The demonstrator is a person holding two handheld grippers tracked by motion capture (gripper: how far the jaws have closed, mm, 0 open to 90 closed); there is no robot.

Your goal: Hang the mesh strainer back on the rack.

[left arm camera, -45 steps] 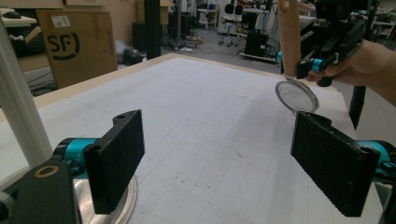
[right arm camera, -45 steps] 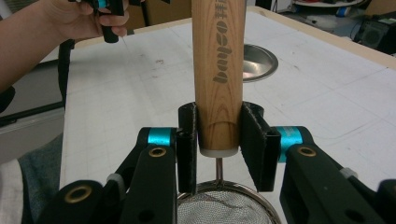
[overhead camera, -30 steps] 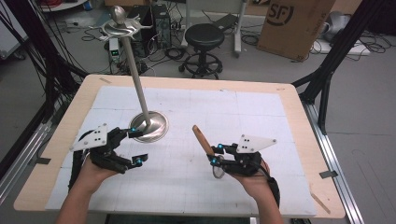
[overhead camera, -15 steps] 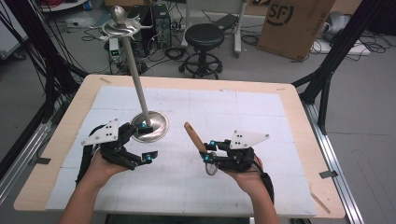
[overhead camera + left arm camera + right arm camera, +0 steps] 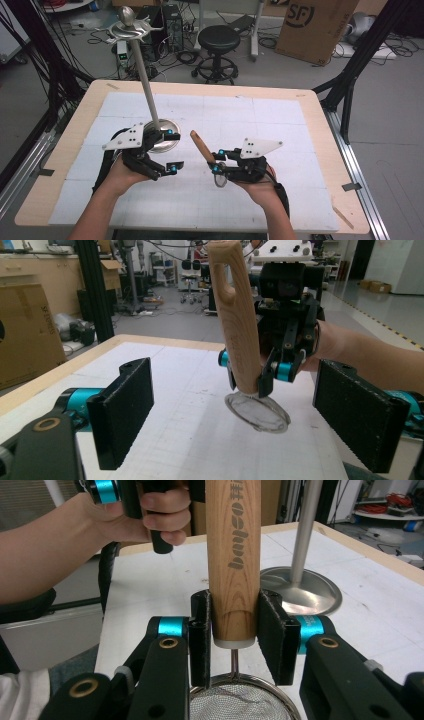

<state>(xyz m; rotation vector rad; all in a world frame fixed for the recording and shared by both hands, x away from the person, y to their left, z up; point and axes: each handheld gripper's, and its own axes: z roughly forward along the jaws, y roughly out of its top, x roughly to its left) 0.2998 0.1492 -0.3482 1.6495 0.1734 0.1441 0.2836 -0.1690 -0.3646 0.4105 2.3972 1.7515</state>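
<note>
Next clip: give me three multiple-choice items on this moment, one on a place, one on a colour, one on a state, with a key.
1. Where is the stand's round base?
A. by the left gripper
B. at the table's far right corner
C. on the floor

2. What colour are the jaw pads in the left gripper view?
A. white
B. black
C. red

3. What is the right gripper doing?
A. standing open with nothing between its pads
B. clamping the strainer's wooden handle
C. clamping the stand's pole

Key: 1 A, the base sits beside that gripper in the high view; 2 B, both pads are black; 3 B, its pads press on the handle's sides.
</note>
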